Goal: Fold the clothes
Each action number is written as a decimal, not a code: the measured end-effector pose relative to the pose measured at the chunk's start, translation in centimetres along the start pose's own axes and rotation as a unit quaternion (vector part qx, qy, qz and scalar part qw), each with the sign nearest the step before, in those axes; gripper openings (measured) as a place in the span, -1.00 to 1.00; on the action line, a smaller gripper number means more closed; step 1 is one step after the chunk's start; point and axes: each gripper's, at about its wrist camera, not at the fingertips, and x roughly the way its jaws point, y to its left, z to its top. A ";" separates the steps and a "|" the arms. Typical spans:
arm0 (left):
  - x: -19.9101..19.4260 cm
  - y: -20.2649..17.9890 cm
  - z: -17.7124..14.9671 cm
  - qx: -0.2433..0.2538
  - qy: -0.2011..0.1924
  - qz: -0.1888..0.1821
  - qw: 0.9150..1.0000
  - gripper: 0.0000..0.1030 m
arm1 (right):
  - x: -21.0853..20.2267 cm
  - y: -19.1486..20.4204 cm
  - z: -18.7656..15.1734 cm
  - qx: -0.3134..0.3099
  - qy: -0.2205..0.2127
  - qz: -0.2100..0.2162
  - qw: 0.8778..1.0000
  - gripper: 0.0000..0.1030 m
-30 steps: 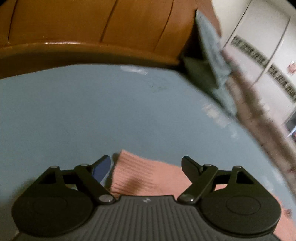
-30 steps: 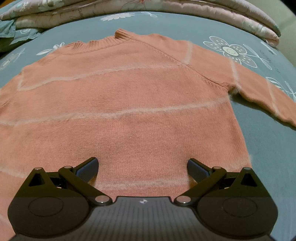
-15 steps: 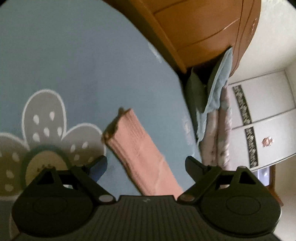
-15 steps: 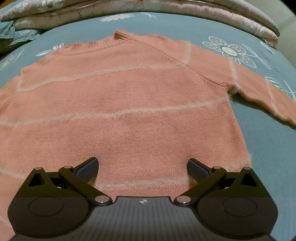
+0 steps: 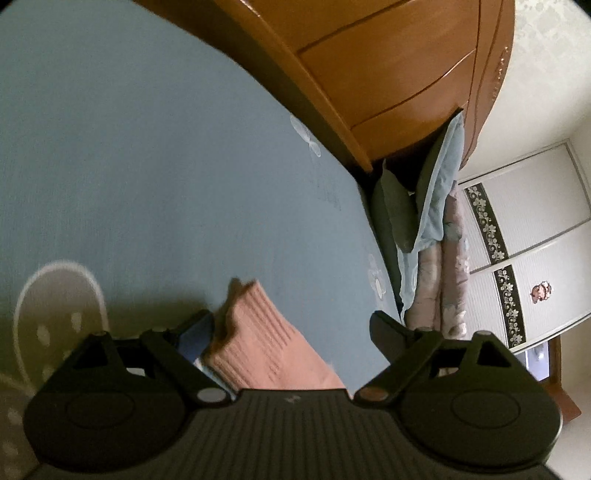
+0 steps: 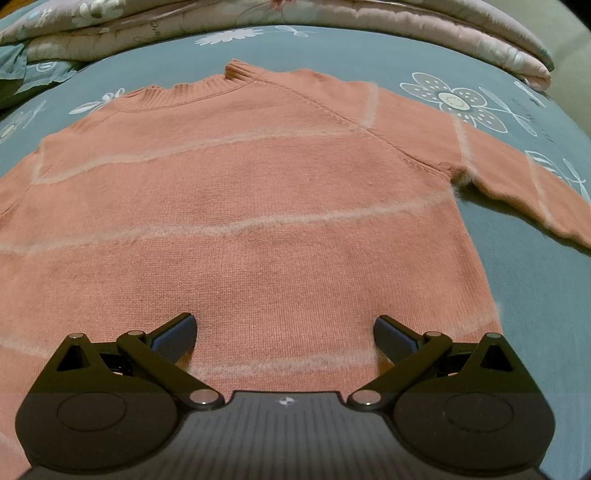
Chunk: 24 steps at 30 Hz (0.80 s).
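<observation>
A salmon-pink knitted sweater point(image 6: 258, 206) with pale stripes lies flat on the blue flowered bedsheet point(image 6: 535, 295), collar at the far side, one sleeve point(image 6: 517, 184) stretched out to the right. My right gripper point(image 6: 284, 326) hovers open over the sweater's lower body, with only flat fabric beneath its fingers. In the left wrist view the ribbed cuff point(image 5: 258, 332) of the other sleeve lies on the sheet point(image 5: 147, 166). My left gripper point(image 5: 290, 325) is open around it, the cuff close beside the left finger and well apart from the right one.
A wooden headboard point(image 5: 388, 74) borders the bed at the far side. Pillows point(image 5: 439, 192) lean against it, and folded quilts point(image 6: 443, 29) are stacked along the bed's far edge. White wardrobe doors point(image 5: 535, 221) stand beyond.
The left gripper has rolled and sunk toward the sheet, bringing the sleeve cuff closer between its fingers, near the left one. The right gripper and the sweater body have not moved.
</observation>
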 end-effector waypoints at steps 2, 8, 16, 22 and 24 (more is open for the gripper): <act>0.9 -0.5 0.5 0.007 0.020 0.000 1.000 0.76 | 0.0 0.0 0.0 0.000 0.001 0.000 1.000 1.00; 0.3 -0.4 0.5 0.029 0.084 -0.012 0.996 0.80 | 0.2 -0.5 0.3 -0.006 0.001 0.003 1.000 1.00; -2.0 -0.7 0.1 0.016 0.102 0.025 0.994 0.80 | 0.3 -0.7 0.4 -0.010 0.003 0.005 1.000 1.00; -0.8 -0.2 -3.6 -0.048 0.124 -0.022 0.991 0.80 | 0.4 -0.4 0.3 -0.008 0.003 0.000 1.000 1.00; -0.9 -0.9 -4.4 -0.045 0.091 -0.017 0.995 0.81 | 0.4 -0.4 0.4 -0.008 0.006 0.001 1.000 1.00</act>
